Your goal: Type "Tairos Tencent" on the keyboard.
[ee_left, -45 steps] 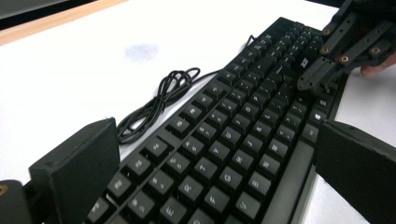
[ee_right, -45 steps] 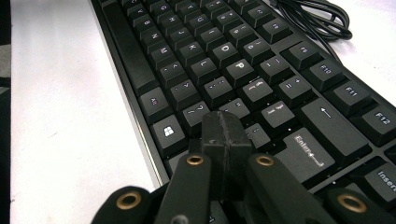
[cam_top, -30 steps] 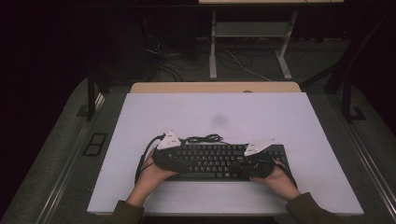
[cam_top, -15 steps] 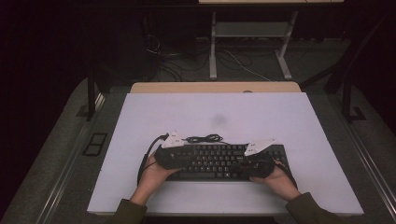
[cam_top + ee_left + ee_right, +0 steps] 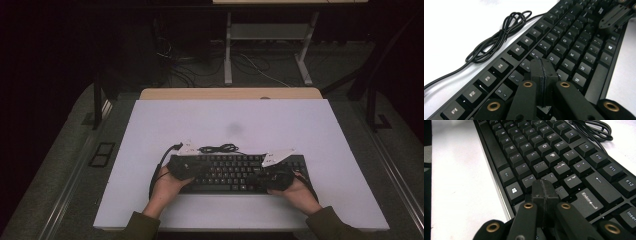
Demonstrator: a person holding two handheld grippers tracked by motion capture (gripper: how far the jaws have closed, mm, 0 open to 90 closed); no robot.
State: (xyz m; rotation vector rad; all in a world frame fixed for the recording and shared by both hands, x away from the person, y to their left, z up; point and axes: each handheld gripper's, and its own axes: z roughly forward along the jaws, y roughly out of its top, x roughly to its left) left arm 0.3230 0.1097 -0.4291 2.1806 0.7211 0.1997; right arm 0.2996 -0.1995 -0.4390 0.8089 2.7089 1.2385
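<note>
In the high view the room beyond the table (image 5: 320,125) is too dark to read, and both forearms are cut off at the bottom edge; the left hand-held gripper (image 5: 181,167) and the right hand-held gripper (image 5: 276,175) cover the two ends of the keyboard (image 5: 232,172), so its corners there are hidden. In the left gripper view the near keys lie behind the jaws, and some key legends farther off are blurred; in the right gripper view the keyboard runs out of frame at top and right. The keyboard is black, with pale lettering on the keys; it lies flat on the white table, toward the person's edge and about midway across. Its black cable (image 5: 496,40) lies in a tied loop on the table just behind the function-key row. The left hand-held gripper's jaws have just been closing and now meet pad to pad over the keys, with nothing between them; the right hand-held gripper's jaws are likewise pressed together and hold nothing.
</note>
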